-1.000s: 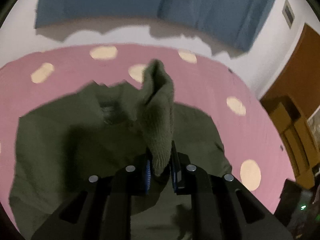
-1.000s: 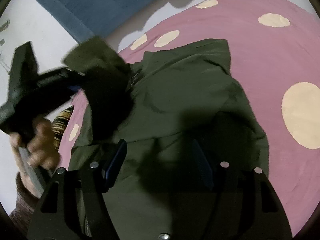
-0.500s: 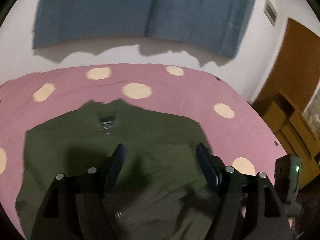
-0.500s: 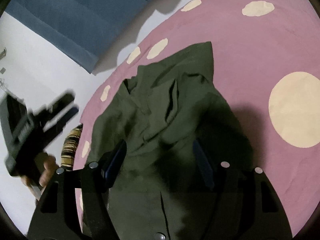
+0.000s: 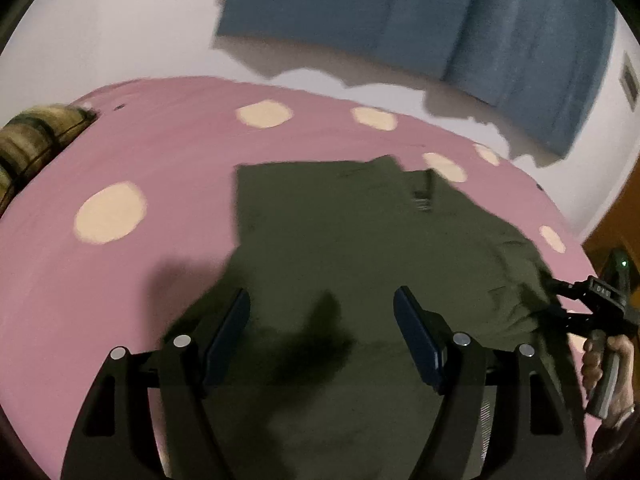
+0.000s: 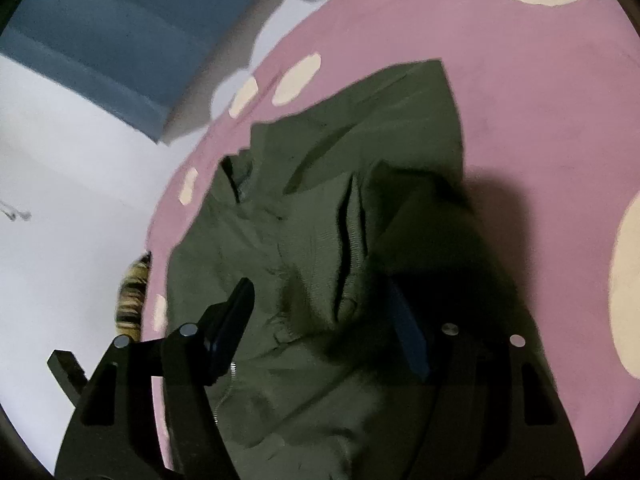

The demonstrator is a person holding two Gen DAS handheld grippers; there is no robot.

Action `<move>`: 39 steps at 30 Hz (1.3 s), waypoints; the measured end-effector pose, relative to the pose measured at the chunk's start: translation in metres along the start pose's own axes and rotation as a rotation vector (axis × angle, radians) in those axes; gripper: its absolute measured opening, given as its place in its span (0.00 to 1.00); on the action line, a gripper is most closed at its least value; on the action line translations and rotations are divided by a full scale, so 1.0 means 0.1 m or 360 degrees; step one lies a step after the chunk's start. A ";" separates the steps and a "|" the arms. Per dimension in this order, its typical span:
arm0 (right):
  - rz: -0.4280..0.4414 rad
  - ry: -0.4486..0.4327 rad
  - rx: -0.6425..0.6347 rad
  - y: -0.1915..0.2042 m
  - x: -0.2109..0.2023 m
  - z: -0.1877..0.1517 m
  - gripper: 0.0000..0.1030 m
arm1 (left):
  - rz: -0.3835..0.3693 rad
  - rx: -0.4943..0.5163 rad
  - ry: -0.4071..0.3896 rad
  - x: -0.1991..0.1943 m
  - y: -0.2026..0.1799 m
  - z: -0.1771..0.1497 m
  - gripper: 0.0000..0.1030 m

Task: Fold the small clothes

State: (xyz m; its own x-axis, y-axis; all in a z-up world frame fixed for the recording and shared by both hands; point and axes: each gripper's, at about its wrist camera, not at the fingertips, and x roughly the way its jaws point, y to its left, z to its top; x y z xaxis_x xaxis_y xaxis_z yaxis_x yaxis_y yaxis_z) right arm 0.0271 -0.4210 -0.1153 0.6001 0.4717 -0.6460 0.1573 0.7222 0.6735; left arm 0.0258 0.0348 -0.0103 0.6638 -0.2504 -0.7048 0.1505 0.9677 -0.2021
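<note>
left gripper [image 5: 322, 322]: jaws just opened wide, empty, above green garment [image 5: 360, 240] | right gripper [image 6: 320, 320]: spread apart, empty, over folds | pink dotted cover [image 5: 120, 160]

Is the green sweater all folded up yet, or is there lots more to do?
Not yet. The dark olive-green knitted sweater lies on the pink spread with cream dots, with one sleeve already laid across its middle. Nothing is in hand: the left tool, whose jaws have just been opening, and the right tool both hover open, gripping nothing. Folding the body smaller remains.
</note>
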 end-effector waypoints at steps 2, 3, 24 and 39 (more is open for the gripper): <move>-0.0090 0.0032 -0.0075 0.06 0.09 -0.02 0.51 | 0.0035 -0.0042 0.0013 -0.01 0.17 -0.07 0.71; -0.0138 0.0040 -0.0109 0.08 0.11 -0.03 0.42 | 0.0041 -0.0060 0.0019 -0.01 0.23 -0.09 0.71; -0.0225 -0.0041 -0.0192 -0.06 0.00 0.00 0.19 | 0.0009 -0.0126 0.0075 -0.11 0.58 -0.32 0.71; 0.0066 -0.0073 -0.0010 -0.64 -1.26 -0.83 0.58 | -0.0372 -0.0185 0.0191 -0.68 1.20 -0.82 0.77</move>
State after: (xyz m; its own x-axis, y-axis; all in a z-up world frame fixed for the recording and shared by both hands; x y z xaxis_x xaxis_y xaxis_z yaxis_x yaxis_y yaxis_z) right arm -0.1236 -0.4849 -0.1063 0.6412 0.4776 -0.6006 0.1267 0.7060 0.6968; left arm -0.0610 0.1652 -0.0422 0.5285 -0.4745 -0.7040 0.1997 0.8755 -0.4401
